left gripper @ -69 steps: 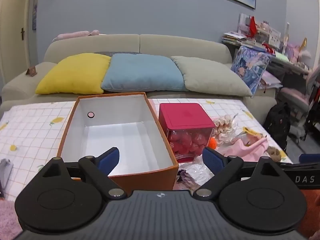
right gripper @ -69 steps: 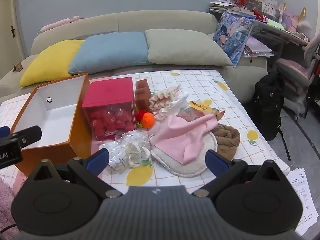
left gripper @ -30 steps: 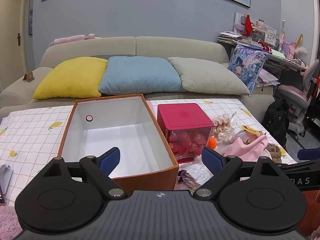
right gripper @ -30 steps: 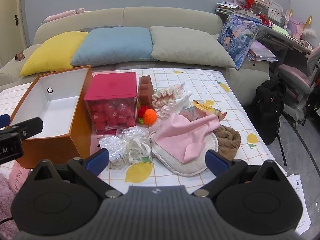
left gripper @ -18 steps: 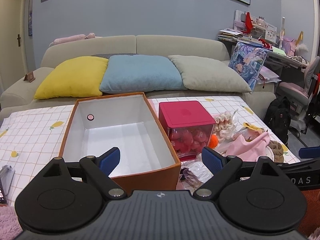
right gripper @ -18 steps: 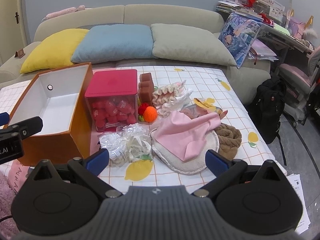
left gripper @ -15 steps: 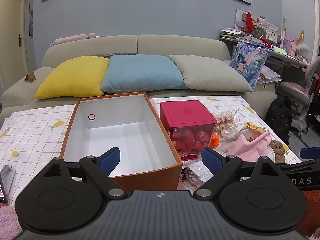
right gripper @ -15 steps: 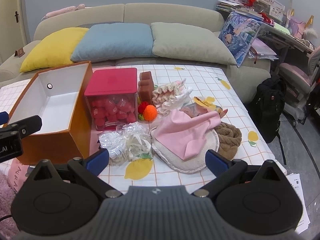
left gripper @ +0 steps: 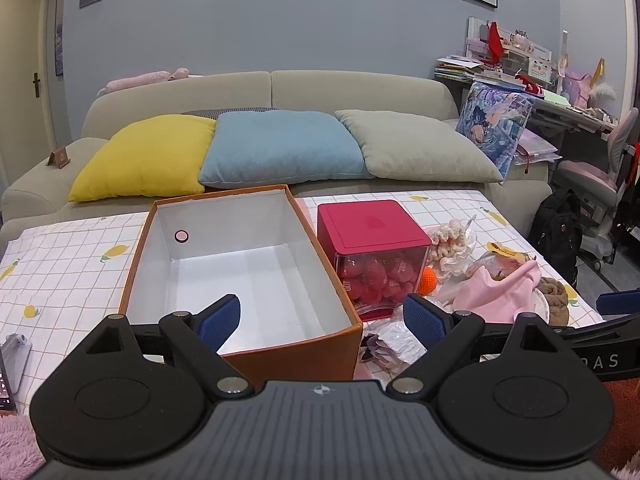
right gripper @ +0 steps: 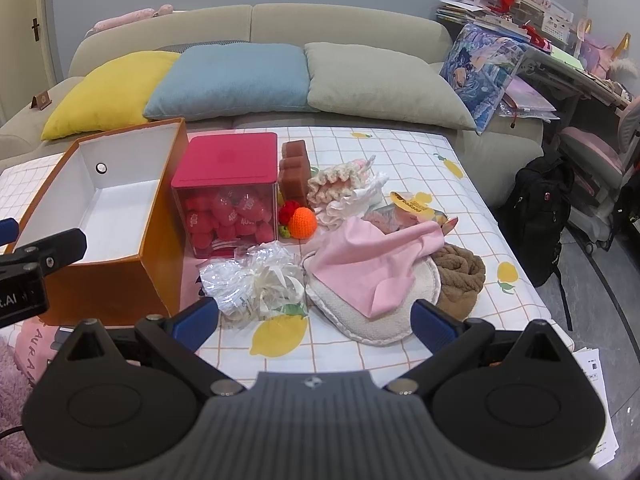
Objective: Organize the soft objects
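We are holding both grippers low at the near edge of the table, and both are standing wide open with nothing between the blue pads. The right gripper (right gripper: 314, 318) is pointing straight at the heap of soft things: the pink folded cloth (right gripper: 376, 266) is lying just ahead of its fingers, a little toward the right finger, resting on the round cream fleece pad (right gripper: 352, 306). The cloth's long axis is running from near-left to far-right, slanted across the line of our fingers. The brown knitted roll (right gripper: 460, 276) is touching the pad on the side of the right finger, and the crumpled clear plastic wrap (right gripper: 248, 276) is lying before the left finger.

The left gripper (left gripper: 322, 318) is facing the open orange cardboard box with white inside (left gripper: 248, 264), which is holding nothing yet. We are judging that the right gripper is the nearer one to the cloth, and that the box lies to the left of it.
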A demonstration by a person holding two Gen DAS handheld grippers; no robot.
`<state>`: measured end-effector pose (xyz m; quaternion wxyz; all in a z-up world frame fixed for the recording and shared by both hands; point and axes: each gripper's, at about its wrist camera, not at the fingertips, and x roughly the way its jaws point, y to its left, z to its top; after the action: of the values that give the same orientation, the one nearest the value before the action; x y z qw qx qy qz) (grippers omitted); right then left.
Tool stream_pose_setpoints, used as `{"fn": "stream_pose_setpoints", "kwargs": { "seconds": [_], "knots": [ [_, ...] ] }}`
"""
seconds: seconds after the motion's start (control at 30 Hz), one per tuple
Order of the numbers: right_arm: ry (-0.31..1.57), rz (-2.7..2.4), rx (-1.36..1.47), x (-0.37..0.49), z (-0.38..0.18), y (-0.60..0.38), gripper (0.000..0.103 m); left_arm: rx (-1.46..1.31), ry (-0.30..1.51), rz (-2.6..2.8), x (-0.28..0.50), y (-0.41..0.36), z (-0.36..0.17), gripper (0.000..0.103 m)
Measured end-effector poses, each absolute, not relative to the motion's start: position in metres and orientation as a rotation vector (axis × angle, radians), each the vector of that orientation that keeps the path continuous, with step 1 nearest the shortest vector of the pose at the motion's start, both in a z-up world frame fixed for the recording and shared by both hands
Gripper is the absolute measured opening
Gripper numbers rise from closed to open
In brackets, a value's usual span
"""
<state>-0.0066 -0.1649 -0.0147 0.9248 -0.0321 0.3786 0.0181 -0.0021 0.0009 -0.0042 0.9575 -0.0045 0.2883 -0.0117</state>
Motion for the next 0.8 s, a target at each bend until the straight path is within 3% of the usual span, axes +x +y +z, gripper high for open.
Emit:
{"fn": "stream_pose_setpoints", "kwargs": {
  "seconds": [0.8],
  "knots": [
    [0.795, 0.039, -0.073, -0.0062, -0.0170, -0.1642, 0.100, -0.015, 0.601, -0.041, -0.0031, 0.0004, -0.0071, 0.103]
  ]
}}
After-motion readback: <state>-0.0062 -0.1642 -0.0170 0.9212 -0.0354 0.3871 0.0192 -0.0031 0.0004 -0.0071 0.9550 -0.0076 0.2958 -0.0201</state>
